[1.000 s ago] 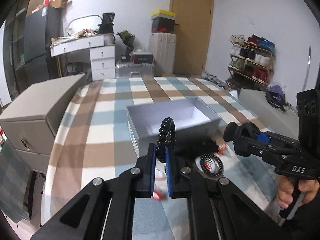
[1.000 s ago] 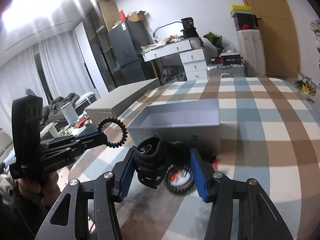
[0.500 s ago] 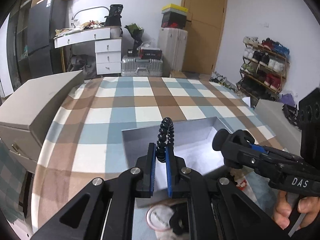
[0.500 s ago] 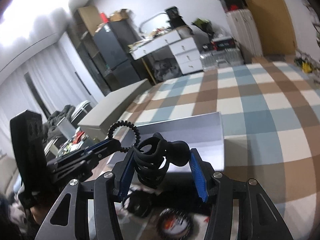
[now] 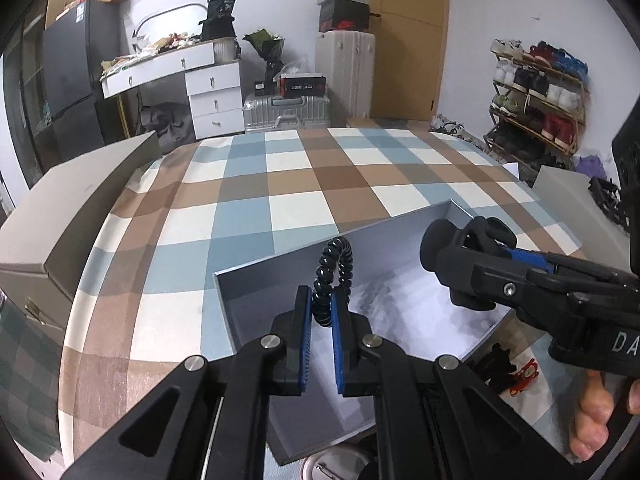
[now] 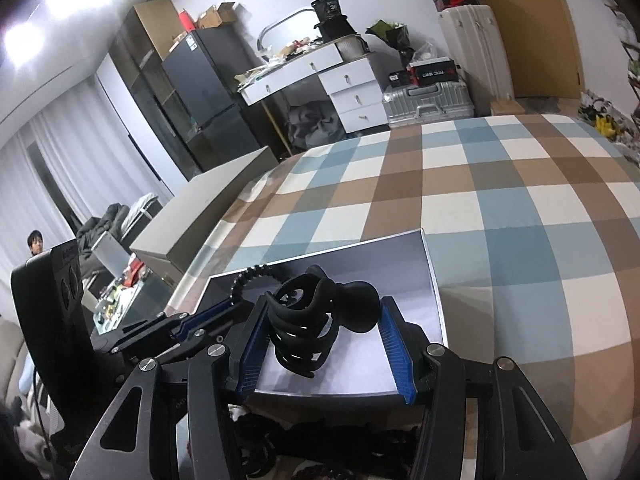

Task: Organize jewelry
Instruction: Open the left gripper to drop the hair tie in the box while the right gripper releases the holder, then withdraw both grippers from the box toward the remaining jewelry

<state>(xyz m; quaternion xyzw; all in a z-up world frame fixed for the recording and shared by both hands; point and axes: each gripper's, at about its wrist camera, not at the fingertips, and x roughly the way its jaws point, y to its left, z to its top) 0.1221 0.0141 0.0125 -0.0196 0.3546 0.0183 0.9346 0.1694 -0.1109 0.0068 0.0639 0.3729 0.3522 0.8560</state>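
My left gripper (image 5: 322, 300) is shut on a black spiral hair tie (image 5: 334, 264), whose loop stands up above the fingertips. It hangs over the open grey box (image 5: 256, 308), near the box's left half. My right gripper (image 6: 323, 304) is shut on a black hair claw clip (image 6: 320, 320) with a round end and hangs over the same box (image 6: 400, 256). In the left wrist view the claw clip (image 5: 440, 248) shows at the right, above the box's white floor. In the right wrist view the spiral tie (image 6: 256, 276) pokes up at the left.
A checked cloth (image 5: 280, 176) covers the table. Dark hair items (image 6: 320, 452) lie in front of the box, with a red cartoon piece (image 5: 528, 376) and a round badge (image 5: 336, 464). A grey cabinet (image 5: 72, 208) stands at the left edge. A person (image 6: 36, 242) sits far left.
Both grippers have moved forward from above the pile in front of the box to over the box's inside. Each keeps its hold on its item.
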